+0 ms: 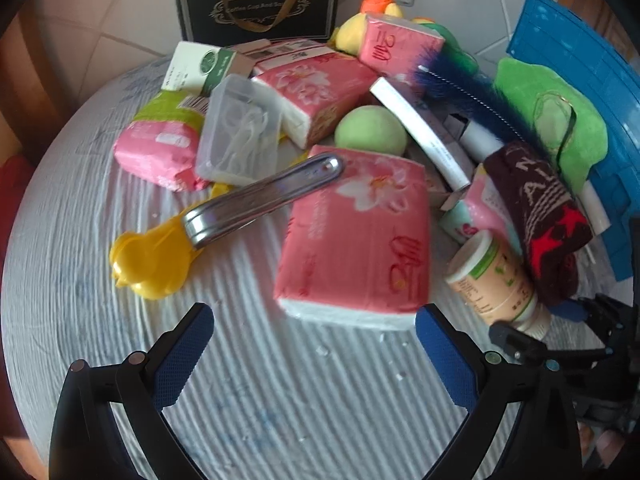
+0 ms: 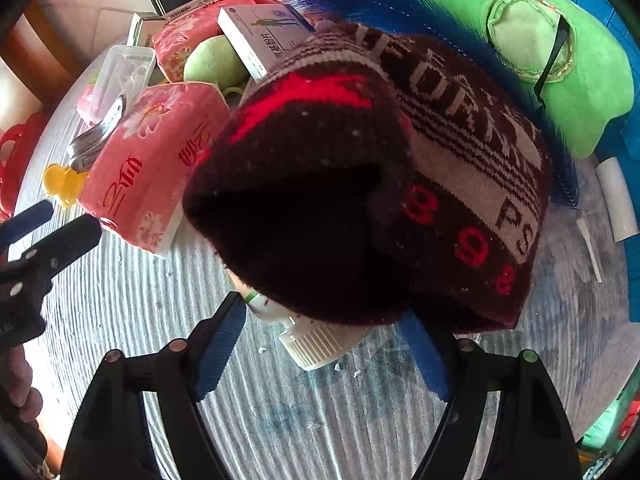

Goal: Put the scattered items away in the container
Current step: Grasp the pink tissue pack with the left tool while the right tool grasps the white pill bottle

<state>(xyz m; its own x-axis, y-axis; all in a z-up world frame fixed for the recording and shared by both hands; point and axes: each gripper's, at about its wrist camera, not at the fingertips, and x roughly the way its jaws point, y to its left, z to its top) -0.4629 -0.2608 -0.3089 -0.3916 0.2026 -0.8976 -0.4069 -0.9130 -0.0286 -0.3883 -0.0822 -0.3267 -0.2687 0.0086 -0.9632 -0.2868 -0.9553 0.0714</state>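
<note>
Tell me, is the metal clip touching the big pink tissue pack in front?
Touching. The left wrist view shows the metal clip with its rounded end lying on the top corner of the pink tissue pack, no gap between them.

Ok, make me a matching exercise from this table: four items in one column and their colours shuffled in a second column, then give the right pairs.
Items:
1. knitted hat
2. round ball
3. bottle brush
4. floss pick box

Colours:
A. pale green
B. clear plastic
C. dark maroon with red figures
D. blue bristles

Pairs: 1-C, 2-A, 3-D, 4-B
</note>
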